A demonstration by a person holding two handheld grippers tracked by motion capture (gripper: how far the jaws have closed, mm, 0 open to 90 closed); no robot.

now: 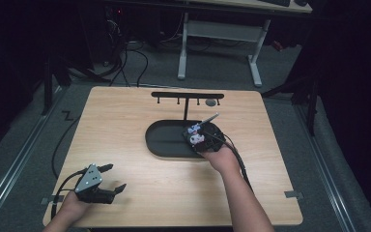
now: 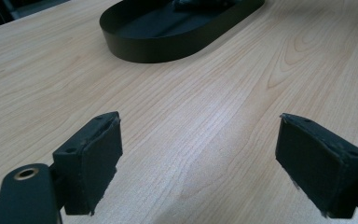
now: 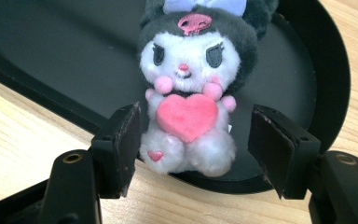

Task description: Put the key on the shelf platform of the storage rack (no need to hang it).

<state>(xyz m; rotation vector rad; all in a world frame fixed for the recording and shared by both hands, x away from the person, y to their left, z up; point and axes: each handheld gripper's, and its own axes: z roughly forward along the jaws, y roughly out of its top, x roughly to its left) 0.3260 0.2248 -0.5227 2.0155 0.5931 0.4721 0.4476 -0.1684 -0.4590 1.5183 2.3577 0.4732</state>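
Note:
A small plush doll (image 3: 191, 84) with a black hood, white face and pink heart lies at the right end of a black oval tray (image 3: 51, 56). Its feet hang over the rim. My right gripper (image 3: 196, 114) is open around its lower body. The left pad (image 3: 121, 149) sits at the fur and the right pad (image 3: 275, 149) stands off with a gap. In the high view the doll (image 1: 196, 135) and right gripper (image 1: 200, 140) are at the tray's (image 1: 159, 145) right end. My left gripper (image 1: 117, 177) rests open and empty at the table's front left, with its jaws (image 2: 200, 140) wide over bare wood.
A black T-shaped rack (image 1: 187, 95) with small hooks stands behind the tray, a grey round item (image 1: 211, 102) under its right end. The wooden table (image 1: 140, 193) has bare wood between the two grippers. The tray's wall (image 2: 158, 46) lies ahead of the left gripper.

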